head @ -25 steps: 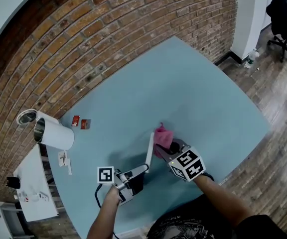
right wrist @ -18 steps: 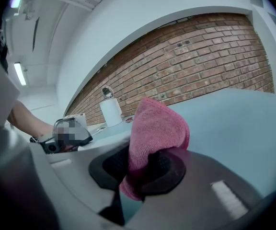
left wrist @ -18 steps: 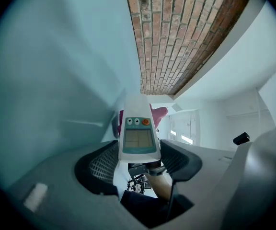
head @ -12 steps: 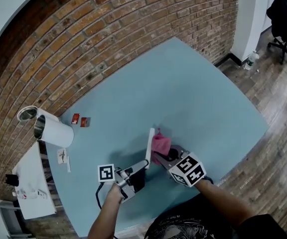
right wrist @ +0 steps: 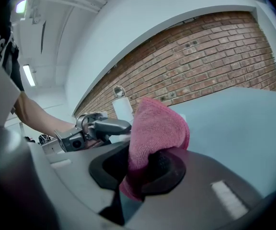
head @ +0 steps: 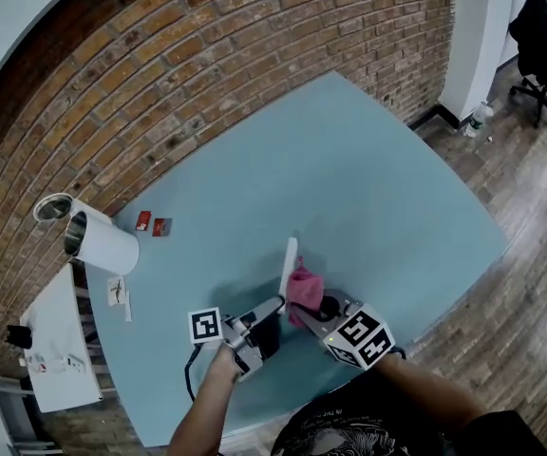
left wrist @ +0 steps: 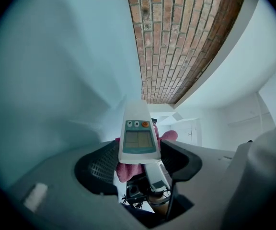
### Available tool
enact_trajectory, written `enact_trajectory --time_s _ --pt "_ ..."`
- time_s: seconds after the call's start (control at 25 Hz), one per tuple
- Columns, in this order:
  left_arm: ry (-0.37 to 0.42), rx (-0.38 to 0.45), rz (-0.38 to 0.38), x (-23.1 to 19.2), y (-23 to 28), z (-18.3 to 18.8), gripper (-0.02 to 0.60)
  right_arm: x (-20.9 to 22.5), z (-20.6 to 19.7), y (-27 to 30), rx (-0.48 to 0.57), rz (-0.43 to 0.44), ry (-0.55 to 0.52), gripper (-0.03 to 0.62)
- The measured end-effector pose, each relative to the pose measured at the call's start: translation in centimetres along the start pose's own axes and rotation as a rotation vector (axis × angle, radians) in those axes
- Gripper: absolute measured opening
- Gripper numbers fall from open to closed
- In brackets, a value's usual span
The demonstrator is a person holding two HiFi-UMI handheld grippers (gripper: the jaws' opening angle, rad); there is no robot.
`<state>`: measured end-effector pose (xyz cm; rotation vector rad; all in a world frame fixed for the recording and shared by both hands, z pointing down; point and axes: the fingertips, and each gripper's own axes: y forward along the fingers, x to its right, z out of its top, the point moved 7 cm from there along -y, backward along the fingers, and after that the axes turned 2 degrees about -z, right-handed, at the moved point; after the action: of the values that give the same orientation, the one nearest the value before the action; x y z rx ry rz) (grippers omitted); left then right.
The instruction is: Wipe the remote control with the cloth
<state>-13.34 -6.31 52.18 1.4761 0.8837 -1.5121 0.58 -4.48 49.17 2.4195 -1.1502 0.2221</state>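
Head view, remote control (head: 288,264) in left tool (head: 275,308)

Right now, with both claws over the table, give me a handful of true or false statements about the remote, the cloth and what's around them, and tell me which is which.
1. The left claw is clamped on the white remote control. True.
2. The right claw is empty. False: it is shut on the pink cloth.
3. The cloth lies spread flat on the table. False: it is bunched in the right claw, right beside the remote control.
4. A white cylinder sits near the table's edge by the brick wall. True.
5. An orange button shows on the remote control's face. True.
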Motion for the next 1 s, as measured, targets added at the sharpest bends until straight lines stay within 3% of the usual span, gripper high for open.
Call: enact_trajectory --time_s 0.32,0.6,0.76,1.0 --pt "-0.02 0.089 0.006 -0.3 0.5 -0.4 0.268 -2.1 -0.1 -1.3 0.011 0.02 -0.034 0.066" --pt "-0.042 0.159 -0.006 0.1 1.2 -0.6 0.267 -4.8 2.3 -1.8 0.069 0.062 -0.155 0.066" --pt "-0.055 0.186 -0.03 0.3 1.5 -0.8 0.267 -4.9 1.9 -1.2 0.034 0.053 -0.207 0.066" --pt "-0.044 0.208 -0.073 1.1 1.2 -0.7 0.267 -4.7 0.9 -0.8 -0.026 0.062 -0.177 0.066"
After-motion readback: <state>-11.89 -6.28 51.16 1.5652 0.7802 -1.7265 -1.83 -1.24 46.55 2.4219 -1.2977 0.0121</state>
